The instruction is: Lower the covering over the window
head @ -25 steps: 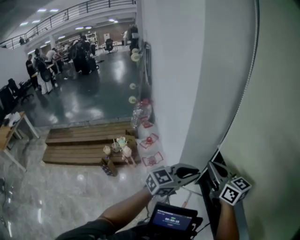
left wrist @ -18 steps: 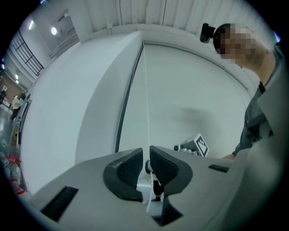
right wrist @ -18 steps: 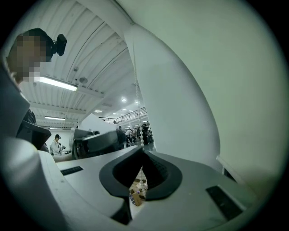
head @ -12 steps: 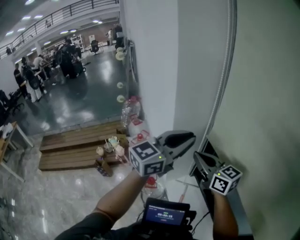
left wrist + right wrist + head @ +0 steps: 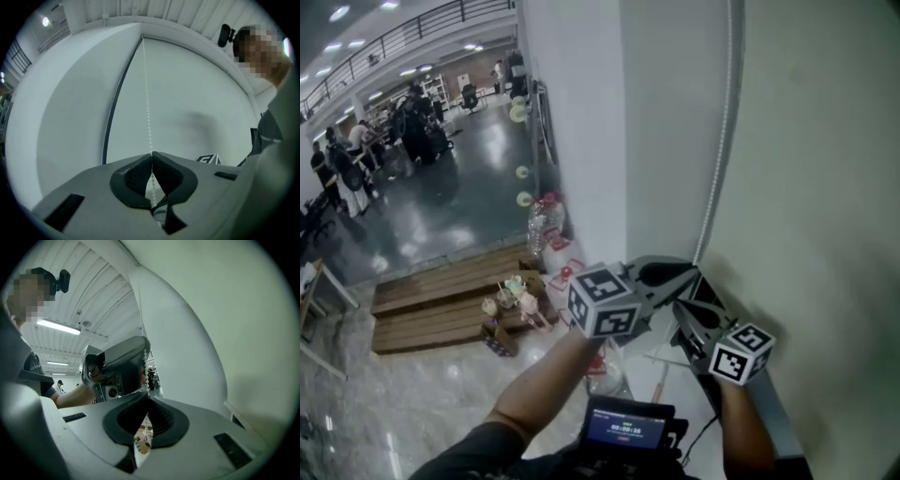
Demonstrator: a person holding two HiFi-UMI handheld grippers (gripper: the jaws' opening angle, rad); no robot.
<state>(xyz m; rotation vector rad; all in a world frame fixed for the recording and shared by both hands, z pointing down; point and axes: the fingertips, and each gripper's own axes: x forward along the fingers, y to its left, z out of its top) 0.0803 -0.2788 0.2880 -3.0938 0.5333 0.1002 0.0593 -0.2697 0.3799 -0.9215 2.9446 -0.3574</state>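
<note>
The bead chain (image 5: pixel 719 159) is hanging straight down along the left edge of the blind (image 5: pixel 825 187), its long axis vertical. The left gripper (image 5: pixel 680 274) is pinching it with fingers closed, and the right gripper (image 5: pixel 682 314) is gripping it just below, fingers equally tight on it. Any pull is likely needing to go straight down, where open room is lying between the wall (image 5: pixel 656 122) and the blind

The bead chain (image 5: pixel 724 141) is cut off by the head view's top edge.
</note>
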